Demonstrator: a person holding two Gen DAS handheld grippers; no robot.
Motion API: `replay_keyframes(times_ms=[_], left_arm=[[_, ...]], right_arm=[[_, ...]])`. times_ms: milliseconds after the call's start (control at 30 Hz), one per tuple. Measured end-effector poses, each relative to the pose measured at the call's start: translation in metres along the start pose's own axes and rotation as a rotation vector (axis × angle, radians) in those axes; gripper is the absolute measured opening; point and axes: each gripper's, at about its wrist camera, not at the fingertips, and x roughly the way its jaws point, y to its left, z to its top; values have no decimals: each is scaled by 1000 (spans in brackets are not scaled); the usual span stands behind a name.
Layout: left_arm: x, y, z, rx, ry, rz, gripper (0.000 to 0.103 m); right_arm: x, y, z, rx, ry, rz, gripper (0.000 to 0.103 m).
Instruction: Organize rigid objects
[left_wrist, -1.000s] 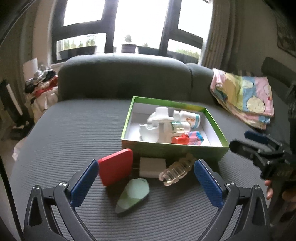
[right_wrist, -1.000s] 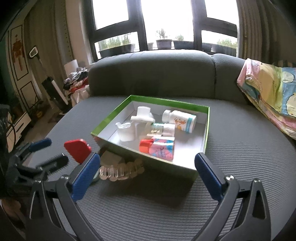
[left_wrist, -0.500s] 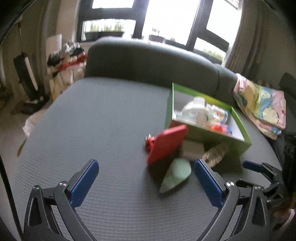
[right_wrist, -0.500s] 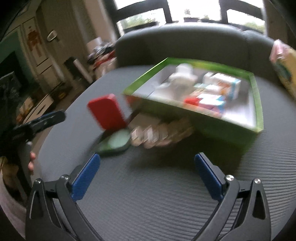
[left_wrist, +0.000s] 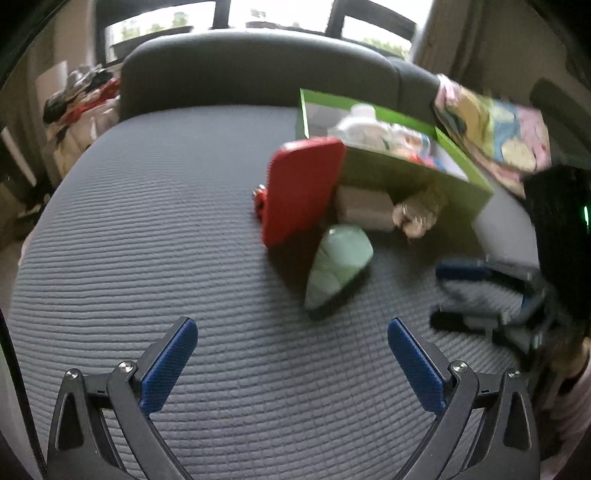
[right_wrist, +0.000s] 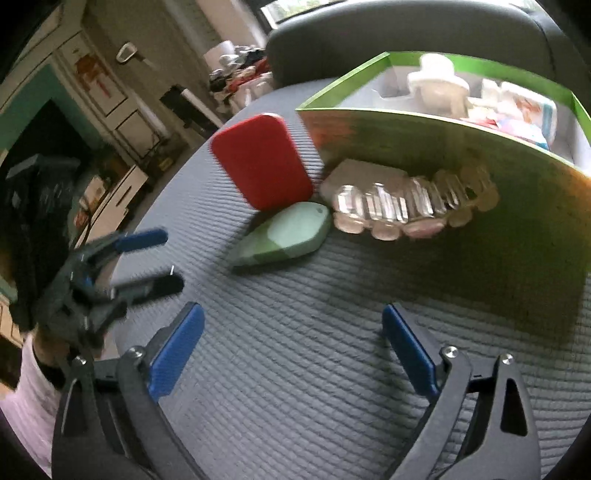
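Left wrist view: left gripper (left_wrist: 291, 354) jaws wide apart, empty, over grey sofa seat (left_wrist: 147, 229). Red case (left_wrist: 301, 190) leans on green box (left_wrist: 413, 181); mint object (left_wrist: 338, 266) lies just in front.

Right wrist view: right gripper (right_wrist: 293, 345) jaws wide, empty. Clear bottle (right_wrist: 410, 205) lies against box wall (right_wrist: 461, 158), beside mint object (right_wrist: 284, 236).

Green box (right_wrist: 461, 155) walls off clutter; foreground cushion (right_wrist: 295, 350) open.

The left wrist view looks forward over the grey cushion (left_wrist: 147, 229) from the left; the right wrist view sits nearer and lower. Both share the red case (left_wrist: 301, 188) (right_wrist: 264, 158) beside the green box (left_wrist: 417, 177) (right_wrist: 443, 155) (each also glimpsing the other gripper).
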Motion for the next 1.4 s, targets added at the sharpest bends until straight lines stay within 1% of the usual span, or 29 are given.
replay_keyframes(times_ms=[67, 133, 200, 267, 367, 500, 533, 600, 667, 733, 800, 867, 900, 933, 967, 1000, 1033, 1067, 1133, 1167, 1200, 1233, 1300, 1333, 1367, 1400], left_arm=[[3, -3, -3, 19, -4, 16, 102], [8, -2, -4, 11, -1, -3, 102], [13, 1, -3, -17, 4, -23, 102], [16, 3, 0, -40, -4, -40, 102], [17, 1, 4, -32, -25, -38, 102], [24, -1, 7, -16, -20, -55, 102], [26, -1, 7, -11, -17, -58, 101], [32, -2, 8, -1, -4, -63, 90], [39, -4, 8, 7, 12, -58, 88], [41, -6, 8, 18, 10, -55, 88], [42, -7, 10, 15, 2, -79, 88], [43, -8, 11, 11, 0, -83, 87], [43, -8, 11, 14, -3, -81, 78], [43, -9, 11, 19, -7, -77, 72], [43, -10, 11, 20, -10, -73, 64], [43, -10, 11, 21, -10, -76, 61], [43, -10, 11, 21, -12, -77, 59], [44, -10, 11, 19, -12, -73, 57], [43, -8, 10, 9, -15, -87, 57], [44, -7, 11, 3, -17, -100, 54], [43, -6, 11, -7, -20, -121, 45], [43, -7, 10, -6, -20, -126, 42], [42, -10, 9, 7, -23, -109, 41], [42, -11, 9, 11, -24, -99, 39], [41, -11, 8, 10, -27, -85, 34], [40, -10, 8, 4, -28, -91, 34]], right_arm=[[1, -4, 2, 28, 0, 7, 94], [4, -4, 6, 62, 1, 47, 94], [10, 1, 12, 68, 5, 65, 93], [16, 7, 15, 61, 9, 63, 91], [28, 13, 25, 66, 16, 65, 88], [43, 19, 36, 84, 20, 32, 88], [45, 19, 38, 86, 21, 29, 88], [50, 21, 43, 80, 17, 9, 87], [54, 21, 47, 76, 16, -1, 86], [60, 23, 51, 58, 15, -21, 81], [62, 24, 52, 40, 15, -34, 78], [62, 22, 51, 18, 12, -50, 71], [61, 21, 50, 13, 9, -56, 70], [62, 21, 51, 12, 8, -58, 67], [62, 19, 51, 13, 5, -60, 62], [61, 17, 51, 16, 3, -63, 58], [61, 15, 51, 19, 2, -66, 51], [62, 13, 52, 21, 3, -71, 46], [61, 10, 53, 29, 5, -65, 43], [61, 10, 53, 29, 4, -69, 42], [61, 9, 53, 32, 3, -72, 42], [61, 11, 54, 32, 2, -73, 39], [60, 11, 52, 30, -7, -77, 38], [59, 11, 51, 31, -11, -77, 36], [58, 11, 51, 35, -14, -76, 33], [56, 9, 51, 48, -21, -71, 30]])
